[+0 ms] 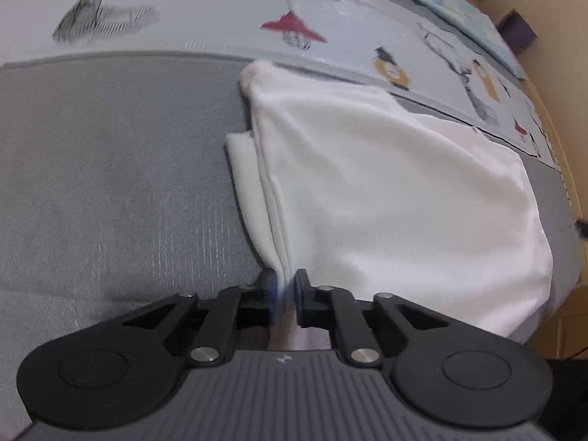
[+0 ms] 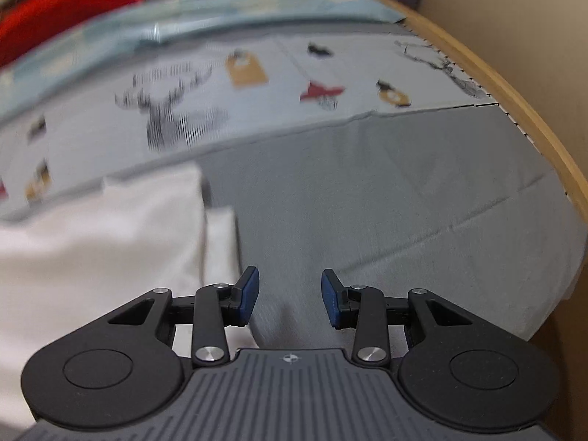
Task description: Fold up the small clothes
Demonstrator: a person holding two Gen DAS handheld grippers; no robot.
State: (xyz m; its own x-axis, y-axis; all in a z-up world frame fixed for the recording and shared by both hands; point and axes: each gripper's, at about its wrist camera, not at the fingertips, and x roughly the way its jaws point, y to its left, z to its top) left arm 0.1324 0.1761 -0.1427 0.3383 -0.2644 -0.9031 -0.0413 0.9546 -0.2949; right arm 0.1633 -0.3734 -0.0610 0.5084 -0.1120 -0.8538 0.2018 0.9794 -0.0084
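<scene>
Grey bedspread (image 2: 404,213), deer-print sheet (image 2: 257,117), wooden bed frame (image 2: 544,139).

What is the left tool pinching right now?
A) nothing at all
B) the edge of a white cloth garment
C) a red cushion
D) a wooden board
B: in the left wrist view the left tool is closed on the white cloth garment's bunched edge.
</scene>
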